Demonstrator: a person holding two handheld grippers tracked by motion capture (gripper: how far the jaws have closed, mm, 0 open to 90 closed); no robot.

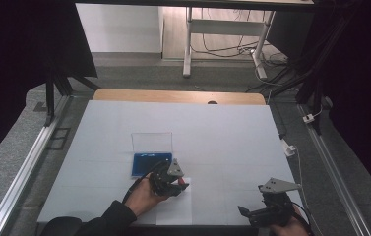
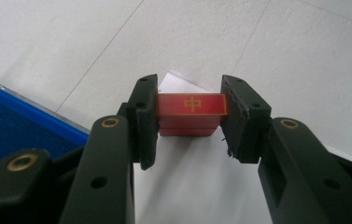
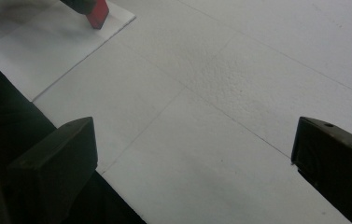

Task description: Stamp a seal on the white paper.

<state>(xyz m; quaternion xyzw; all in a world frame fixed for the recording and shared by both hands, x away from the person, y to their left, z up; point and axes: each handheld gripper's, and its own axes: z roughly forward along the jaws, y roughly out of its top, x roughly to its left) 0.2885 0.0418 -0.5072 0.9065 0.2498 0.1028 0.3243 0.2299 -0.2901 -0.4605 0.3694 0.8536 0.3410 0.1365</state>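
The left claw (image 2: 190,121) is clamped on a small red block (image 2: 191,106), one jaw pressed against each end, and the block's upper face carries a gold mark shaped like the character 中 inside a thin gold border; no other writing can be read. The block seems to be made of stacked layers, since a seam runs along its front, but its underside is hidden and whether it touches the surface below cannot be told. Under and just beyond it lies a white sheet of paper (image 2: 197,182), one corner poking out past the block. In the high view the left claw (image 1: 177,186) sits over that paper (image 1: 175,209) near the front edge of the white worktop (image 1: 222,132), held by the person's left hand (image 1: 143,196), and the block itself is too small and shadowed to pick out there. Just behind it lies a blue tray (image 1: 146,164) with a clear lid (image 1: 152,142) standing upright at its far side; the left gripper view cuts this tray (image 2: 10,126) off at the frame edge. The right claw (image 3: 192,168) stands wide apart with bare worktop between its jaws. It appears low at the front right corner in the high view (image 1: 244,212), partly cut off. The right gripper view catches the red block (image 3: 97,13) at its top edge, mostly cropped.
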